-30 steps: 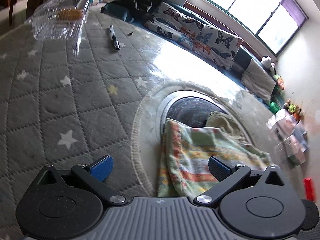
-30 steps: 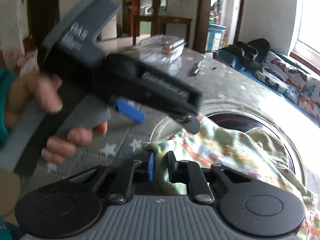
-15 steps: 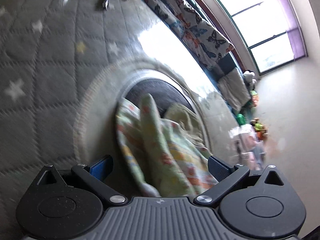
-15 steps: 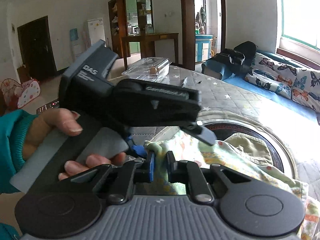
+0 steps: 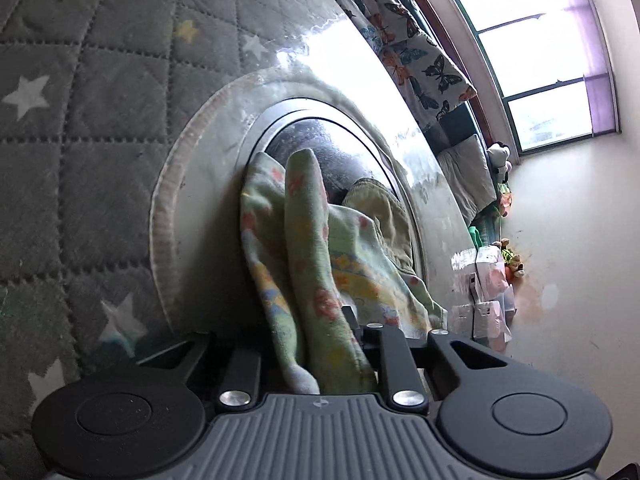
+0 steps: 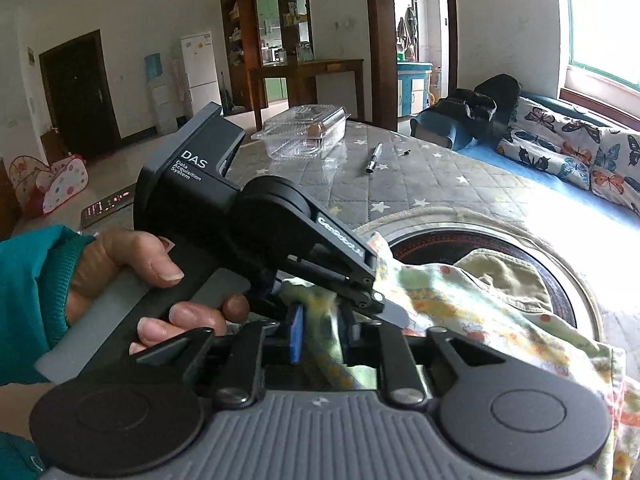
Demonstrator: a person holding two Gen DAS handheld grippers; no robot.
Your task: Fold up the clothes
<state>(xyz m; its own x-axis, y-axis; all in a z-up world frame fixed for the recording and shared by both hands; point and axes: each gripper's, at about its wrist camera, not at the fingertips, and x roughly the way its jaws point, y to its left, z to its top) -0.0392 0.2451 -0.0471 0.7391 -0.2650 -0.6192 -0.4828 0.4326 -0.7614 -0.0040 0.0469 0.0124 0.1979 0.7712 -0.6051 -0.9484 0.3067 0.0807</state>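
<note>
Step in hand: taking hold of the cloth [image 5: 320, 264], which lies bunched over the round plate [image 5: 208, 208] on the mat [image 5: 80, 120]. Left gripper [image 5: 316, 344]: jaws closing on a fold. Right gripper [image 6: 324, 332]: jaws easing apart, cloth between them. Next, likely: lift and spread.

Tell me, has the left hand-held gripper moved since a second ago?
Yes. The left hand-held gripper has dropped toward the round metal basin, rolled, and its jaws are closing with the floral cloth between them.

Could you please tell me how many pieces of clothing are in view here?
2, possibly more hidden underneath. The floral garment is draped over the round basin's near rim, between both grippers' jaws; the olive garment lies behind it in the basin.
</note>
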